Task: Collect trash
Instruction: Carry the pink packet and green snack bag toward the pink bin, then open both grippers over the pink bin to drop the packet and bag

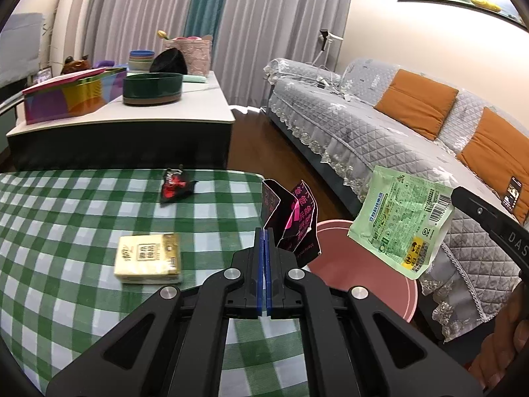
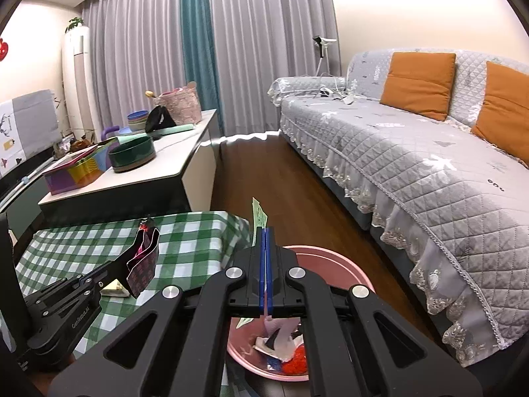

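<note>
My left gripper (image 1: 264, 231) is shut on a black and pink wrapper (image 1: 294, 221) and holds it at the table's right edge, beside the pink bin (image 1: 350, 264). That wrapper also shows in the right wrist view (image 2: 143, 264). My right gripper (image 2: 266, 231) is shut on a green packet (image 2: 258, 218), seen flat in the left wrist view (image 1: 403, 225), above the pink bin (image 2: 327, 264), which holds several scraps. A black and red wrapper (image 1: 175, 188) and a yellow tissue pack (image 1: 148, 258) lie on the green checked tablecloth (image 1: 66, 231).
A grey quilted sofa (image 2: 413, 165) with orange cushions runs along the right. A white-topped cabinet (image 1: 172, 109) behind the table carries a green bowl, a colourful box and baskets. Dark wood floor (image 2: 281, 182) lies between table and sofa.
</note>
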